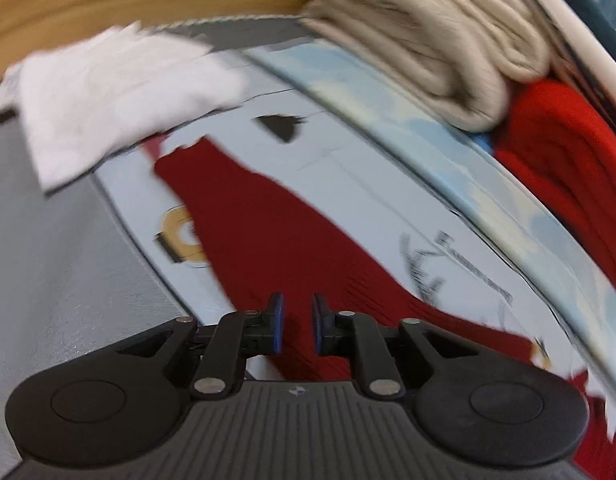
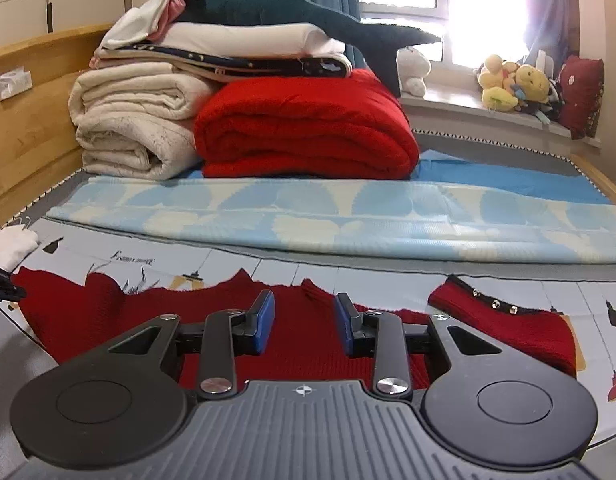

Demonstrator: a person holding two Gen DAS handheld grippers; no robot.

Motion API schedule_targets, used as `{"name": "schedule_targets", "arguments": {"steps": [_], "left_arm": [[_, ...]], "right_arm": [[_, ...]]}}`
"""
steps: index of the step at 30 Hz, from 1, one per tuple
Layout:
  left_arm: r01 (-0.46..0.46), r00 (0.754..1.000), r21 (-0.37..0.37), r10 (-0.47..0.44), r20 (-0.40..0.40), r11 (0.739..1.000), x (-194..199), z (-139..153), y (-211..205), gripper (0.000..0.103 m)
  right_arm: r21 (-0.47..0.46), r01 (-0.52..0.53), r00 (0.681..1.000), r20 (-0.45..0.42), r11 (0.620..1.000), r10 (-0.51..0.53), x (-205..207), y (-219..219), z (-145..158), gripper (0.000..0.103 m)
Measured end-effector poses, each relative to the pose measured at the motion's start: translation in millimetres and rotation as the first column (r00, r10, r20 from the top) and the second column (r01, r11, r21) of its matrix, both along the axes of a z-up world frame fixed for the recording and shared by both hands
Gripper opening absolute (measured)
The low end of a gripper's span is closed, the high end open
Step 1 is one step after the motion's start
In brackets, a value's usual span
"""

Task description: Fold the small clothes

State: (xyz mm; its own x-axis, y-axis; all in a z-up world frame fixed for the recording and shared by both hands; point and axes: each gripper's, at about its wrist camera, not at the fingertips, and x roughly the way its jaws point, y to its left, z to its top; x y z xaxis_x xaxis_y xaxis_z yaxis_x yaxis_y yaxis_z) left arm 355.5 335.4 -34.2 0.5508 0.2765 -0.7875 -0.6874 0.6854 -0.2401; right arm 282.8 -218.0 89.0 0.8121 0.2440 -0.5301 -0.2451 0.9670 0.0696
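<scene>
Spread flat on a bed, over a pale printed mat (image 2: 267,268) with lighthouse and lantern drawings: a dark red knit sweater (image 2: 299,344), sleeves reaching left and right, a black trim with small studs (image 2: 494,303) on the right-hand sleeve.

Right gripper (image 2: 304,322) low over the sweater's middle near the neckline, blue-padded fingers (image 2: 265,320) partly spread, knit visible in the gap, no clear pinch on it.

Left gripper (image 1: 297,328) over a long red stretch of the same sweater (image 1: 275,232), fingers (image 1: 276,322) drawn close with a narrow gap left; picture smeared, so cannot tell whether any knit is caught.

Just beside the left sleeve end, a small white garment (image 2: 9,246), loosely crumpled.

Beyond the mat, a light-blue leaf-pattern blanket (image 2: 348,216) lying across the bed. Behind it, stacked against the wooden bed frame (image 2: 31,120): a folded cream quilt (image 2: 135,120), a folded red blanket (image 2: 308,128), more bedding and a dark teal plush shark (image 2: 308,14) on top. Soft toys (image 2: 512,84) on the window sill at far right.
</scene>
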Motion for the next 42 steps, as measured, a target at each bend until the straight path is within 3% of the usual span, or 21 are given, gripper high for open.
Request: {"name": "schedule_targets", "arguments": {"steps": [4, 10, 12, 13, 14, 21, 24, 28, 32, 35, 36, 38, 40, 42], "left_arm": [[-0.045, 0.999, -0.038, 0.044, -0.016, 0.998, 0, -22, 19, 0.042], [-0.032, 0.999, -0.013, 0.032, -0.028, 0.999, 7, -40, 18, 0.046], [-0.009, 1.000, -0.004, 0.008, -0.027, 1.000, 13, -39, 13, 0.036], [0.006, 1.000, 0.001, -0.006, -0.030, 1.000, 16, -38, 11, 0.022], [0.017, 0.999, 0.014, -0.017, -0.034, 1.000, 19, -36, 8, 0.018], [0.061, 0.998, 0.102, -0.063, 0.023, 0.993, 24, 17, -17, 0.015], [0.066, 0.997, 0.093, -0.070, 0.039, 0.993, 17, 44, -36, 0.015], [0.067, 0.998, 0.055, -0.067, 0.001, 0.996, 11, 76, -75, 0.015], [0.144, 0.987, 0.044, -0.146, 0.067, 0.989, 1, 109, -127, 0.015], [0.258, 0.957, 0.106, -0.269, 0.105, 0.960, 0, 112, -182, 0.015], [0.306, 0.944, 0.129, -0.319, 0.088, 0.943, 3, 106, -202, 0.015], [0.391, 0.918, 0.092, -0.395, 0.027, 0.916, 15, 92, -236, 0.014], [0.497, 0.867, 0.056, -0.498, 0.021, 0.866, 26, 81, -273, 0.013], [0.623, 0.782, 0.047, -0.624, -0.003, 0.781, 32, 70, -312, 0.013]], "right_arm": [[-0.025, -0.015, 1.000, -0.020, 1.000, 0.014, 3, 1, -8, 0.035], [-0.063, -0.020, 0.998, -0.052, 0.998, 0.017, 8, 3, -19, 0.035], [-0.070, -0.020, 0.998, -0.062, 0.997, 0.016, 9, 3, -22, 0.035], [-0.074, -0.021, 0.998, -0.066, 0.997, 0.016, 10, 3, -23, 0.035], [-0.079, -0.022, 0.997, -0.070, 0.997, 0.016, 11, 4, -24, 0.035], [-0.071, -0.013, 0.996, -0.092, 0.997, 0.006, 16, 2, -24, 0.035], [-0.066, -0.012, 0.995, -0.100, 0.998, 0.005, 16, 0, -22, 0.035], [-0.050, -0.009, 0.993, -0.120, 0.999, 0.003, 16, -5, -19, 0.035], [-0.028, -0.015, 0.992, -0.125, 0.999, 0.012, 14, -6, -15, 0.035], [-0.023, -0.009, 0.993, -0.121, 1.000, 0.006, 13, -7, -13, 0.035], [-0.021, -0.002, 0.993, -0.122, 1.000, 0.000, 13, -9, -12, 0.035], [-0.018, 0.014, 0.993, -0.121, 1.000, -0.016, 13, -13, -10, 0.035], [-0.021, 0.026, 0.993, -0.118, 0.999, -0.028, 12, -18, -8, 0.035], [-0.034, 0.036, 0.992, -0.118, 0.999, -0.040, 13, -23, -9, 0.035]]}}
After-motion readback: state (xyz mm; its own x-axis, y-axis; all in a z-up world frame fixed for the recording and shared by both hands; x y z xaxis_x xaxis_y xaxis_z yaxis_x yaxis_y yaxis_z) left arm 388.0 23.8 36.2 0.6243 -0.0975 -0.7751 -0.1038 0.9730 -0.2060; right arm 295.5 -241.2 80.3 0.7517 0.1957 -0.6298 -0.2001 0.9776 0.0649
